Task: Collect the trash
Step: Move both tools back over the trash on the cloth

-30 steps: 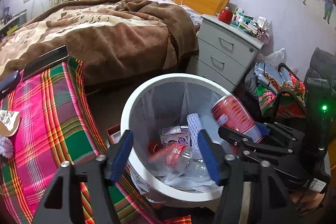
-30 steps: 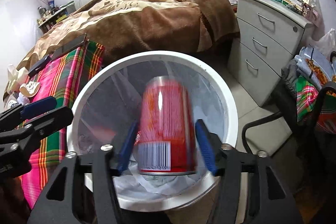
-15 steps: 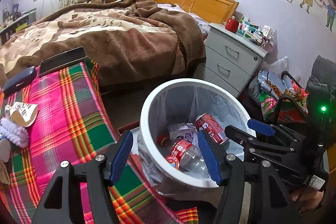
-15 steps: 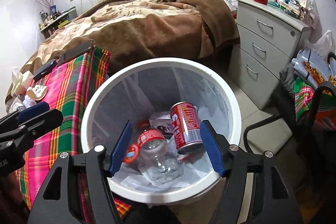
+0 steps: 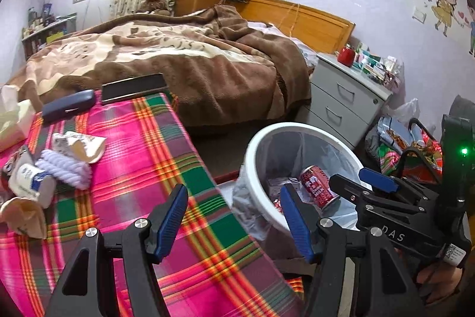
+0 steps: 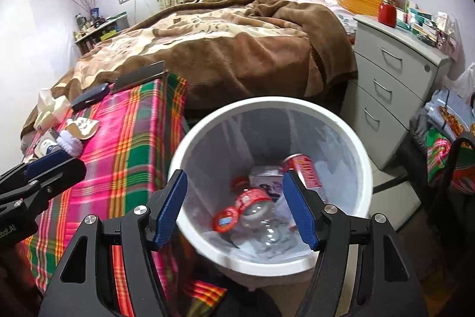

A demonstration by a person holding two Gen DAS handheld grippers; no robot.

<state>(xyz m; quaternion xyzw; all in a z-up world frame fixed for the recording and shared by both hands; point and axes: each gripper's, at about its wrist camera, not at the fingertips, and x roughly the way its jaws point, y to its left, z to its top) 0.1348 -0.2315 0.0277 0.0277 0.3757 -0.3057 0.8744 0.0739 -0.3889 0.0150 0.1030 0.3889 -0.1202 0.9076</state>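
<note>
A white trash bin (image 6: pixel 360 156) with a clear liner stands on the floor beside a plaid-covered table (image 5: pixel 133 156). In it lie a red can (image 6: pixel 305 168), a clear bottle (image 6: pixel 255 207) with a red label, and a small carton (image 6: pixel 264 177). The bin (image 5: pixel 255 156) and can (image 5: pixel 317 189) also show in the left wrist view. My right gripper (image 6: pixel 234 210) is open and empty above the bin's near rim. My left gripper (image 5: pixel 234 222) is open and empty over the table's right edge. Crumpled paper wrappers (image 5: pixel 74 144) and a white rope bundle (image 5: pixel 65 168) lie at the table's left.
A dark glasses case (image 5: pixel 68 109) and a flat black slab (image 5: pixel 133 86) lie at the table's far end. A bed with a brown blanket (image 5: pixel 193 61) is behind. A grey drawer unit (image 5: pixel 344 100) stands right, with bags (image 5: pixel 397 138) on a chair beside it.
The red can left my right gripper and dropped into the bin. Both grippers drew back and swung left, so the table and its scraps came into view.
</note>
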